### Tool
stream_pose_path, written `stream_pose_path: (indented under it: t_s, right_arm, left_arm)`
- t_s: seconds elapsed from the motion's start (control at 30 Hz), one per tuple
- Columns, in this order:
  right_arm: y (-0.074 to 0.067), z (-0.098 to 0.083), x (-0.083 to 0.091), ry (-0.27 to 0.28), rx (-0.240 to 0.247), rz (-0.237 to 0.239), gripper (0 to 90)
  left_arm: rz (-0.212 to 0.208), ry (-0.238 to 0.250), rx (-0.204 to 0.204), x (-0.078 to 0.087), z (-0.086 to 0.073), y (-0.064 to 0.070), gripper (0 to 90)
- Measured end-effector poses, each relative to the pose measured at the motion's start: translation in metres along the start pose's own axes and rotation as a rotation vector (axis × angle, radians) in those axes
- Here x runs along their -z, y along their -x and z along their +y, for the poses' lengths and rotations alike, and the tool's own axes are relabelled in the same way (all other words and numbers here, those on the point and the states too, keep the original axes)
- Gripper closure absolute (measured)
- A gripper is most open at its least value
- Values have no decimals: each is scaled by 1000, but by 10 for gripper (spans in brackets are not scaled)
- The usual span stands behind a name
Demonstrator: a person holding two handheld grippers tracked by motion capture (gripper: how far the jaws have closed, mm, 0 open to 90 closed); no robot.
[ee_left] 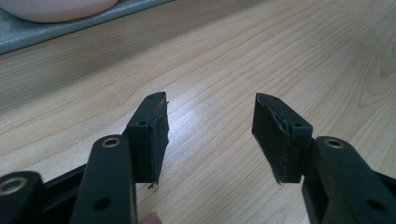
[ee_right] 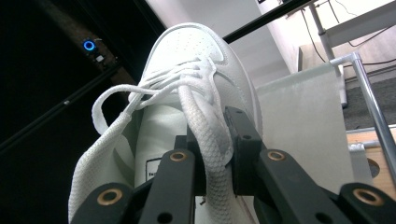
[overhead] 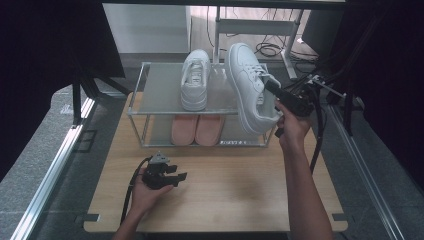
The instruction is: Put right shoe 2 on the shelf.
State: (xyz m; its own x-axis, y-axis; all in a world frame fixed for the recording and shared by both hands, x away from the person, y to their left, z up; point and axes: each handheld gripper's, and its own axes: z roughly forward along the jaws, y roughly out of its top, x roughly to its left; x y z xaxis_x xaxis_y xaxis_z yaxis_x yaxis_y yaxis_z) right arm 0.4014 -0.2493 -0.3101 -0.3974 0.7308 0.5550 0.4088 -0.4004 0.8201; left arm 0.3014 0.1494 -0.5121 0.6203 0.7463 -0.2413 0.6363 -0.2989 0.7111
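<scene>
My right gripper (overhead: 272,86) is shut on the tongue of a white sneaker (overhead: 247,85), which hangs tilted on its side above the right end of the rack's top shelf (overhead: 162,90). In the right gripper view the jaws pinch the tongue and laces of the white sneaker (ee_right: 187,84). A second white sneaker (overhead: 196,79) stands on the top shelf. A pair of pink shoes (overhead: 196,129) sits on the lower shelf. My left gripper (overhead: 176,176) rests on the wooden table (overhead: 225,190), open; its jaws (ee_left: 210,135) have nothing between them.
The metal rack's frame (overhead: 136,112) stands at the table's far edge. A cable (overhead: 316,145) trails from the right gripper. Metal rails (overhead: 55,160) run along the floor on both sides. A desk with cables (overhead: 265,30) stands behind the rack.
</scene>
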Motion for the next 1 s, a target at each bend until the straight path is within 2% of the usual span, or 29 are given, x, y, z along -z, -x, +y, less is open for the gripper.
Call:
stream_pose_path:
  t_s: [0.43, 0.8, 1.0]
  right_arm:
    - [-15, 12, -37, -3, -14, -34, 806]
    - [-17, 14, -62, -7, -31, -82, 800]
    - [-16, 14, -73, -1, -57, -110, 795]
  left_arm:
    - [-7, 2, 8, 1, 0, -1, 463]
    - [-5, 7, 11, 2, 0, -4, 464]
    - [-6, 9, 11, 3, 0, -4, 463]
